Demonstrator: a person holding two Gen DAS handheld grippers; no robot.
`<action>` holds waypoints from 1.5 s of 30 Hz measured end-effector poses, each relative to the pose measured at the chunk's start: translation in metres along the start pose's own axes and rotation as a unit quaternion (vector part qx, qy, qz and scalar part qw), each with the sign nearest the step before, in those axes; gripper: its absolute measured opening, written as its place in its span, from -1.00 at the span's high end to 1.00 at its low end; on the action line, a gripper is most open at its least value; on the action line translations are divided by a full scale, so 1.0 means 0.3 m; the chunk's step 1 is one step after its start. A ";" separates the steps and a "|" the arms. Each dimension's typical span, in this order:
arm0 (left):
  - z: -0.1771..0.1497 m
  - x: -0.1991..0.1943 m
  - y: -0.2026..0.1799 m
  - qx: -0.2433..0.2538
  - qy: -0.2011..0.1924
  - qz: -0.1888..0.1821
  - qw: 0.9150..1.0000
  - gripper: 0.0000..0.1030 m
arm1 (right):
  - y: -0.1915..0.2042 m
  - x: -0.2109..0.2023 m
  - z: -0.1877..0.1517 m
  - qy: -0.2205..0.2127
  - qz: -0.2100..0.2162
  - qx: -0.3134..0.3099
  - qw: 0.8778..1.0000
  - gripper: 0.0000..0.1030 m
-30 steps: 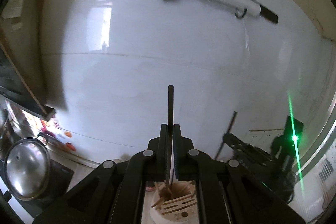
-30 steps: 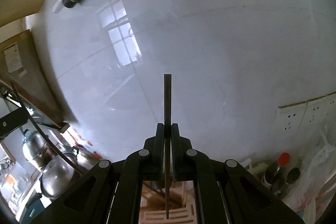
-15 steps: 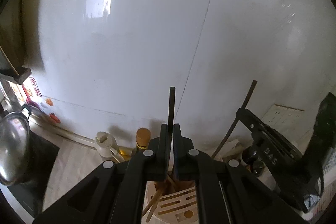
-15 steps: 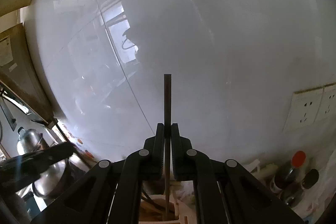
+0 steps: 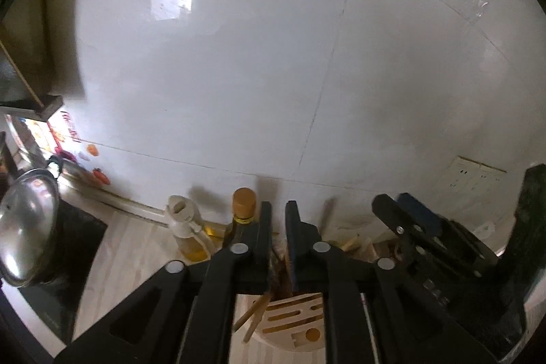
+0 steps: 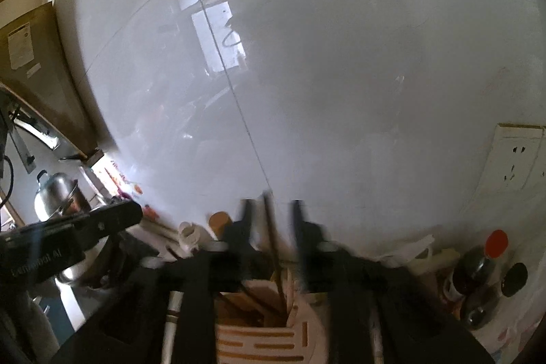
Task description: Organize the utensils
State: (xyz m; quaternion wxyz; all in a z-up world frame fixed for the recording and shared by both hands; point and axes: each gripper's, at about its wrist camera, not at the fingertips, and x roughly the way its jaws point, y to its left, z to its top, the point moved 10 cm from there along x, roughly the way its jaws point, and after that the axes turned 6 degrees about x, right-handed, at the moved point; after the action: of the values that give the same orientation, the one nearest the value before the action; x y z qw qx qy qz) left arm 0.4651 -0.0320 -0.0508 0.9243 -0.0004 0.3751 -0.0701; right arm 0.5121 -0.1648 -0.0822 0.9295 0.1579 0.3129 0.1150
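Wooden utensil holder (image 6: 259, 343) beneath dark chopstick (image 6: 273, 237), parted jaws

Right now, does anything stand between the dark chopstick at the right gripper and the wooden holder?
Nothing visible does. The dark chopstick already reaches into the wooden holder, in its open compartment, and stands free inside the open right gripper.

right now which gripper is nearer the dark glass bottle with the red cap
Right. The right gripper has the red-capped dark glass bottle off its right side; the left gripper is farther away, beyond its left side.
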 end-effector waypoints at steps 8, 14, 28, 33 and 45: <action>-0.065 -0.108 0.069 -0.003 -0.020 0.062 0.998 -0.76 | -0.036 -0.148 -0.065 0.001 -0.036 -0.005 0.999 -0.26; -0.207 -0.128 0.083 0.015 -0.014 0.100 0.995 -1.00 | -0.106 -0.225 -0.183 0.014 -0.111 -0.025 0.993 -0.96; -0.354 -0.206 0.044 0.018 -0.012 0.111 0.994 -1.00 | -0.124 -0.362 -0.292 0.015 -0.183 -0.067 0.981 -1.00; -0.389 -0.317 0.046 0.023 -0.031 0.104 0.994 -1.00 | -0.081 -0.498 -0.301 -0.002 -0.191 -0.063 0.980 -1.00; -0.527 -0.690 0.078 0.060 -0.064 0.071 0.994 -1.00 | 0.131 -0.937 -0.422 -0.055 -0.225 -0.040 0.972 -1.00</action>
State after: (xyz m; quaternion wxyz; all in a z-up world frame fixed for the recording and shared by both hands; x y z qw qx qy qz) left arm 0.2118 0.0262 -0.0222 0.9473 0.0770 0.3097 -0.0261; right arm 0.2108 -0.1882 -0.0099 0.9527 0.0525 0.2842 -0.0940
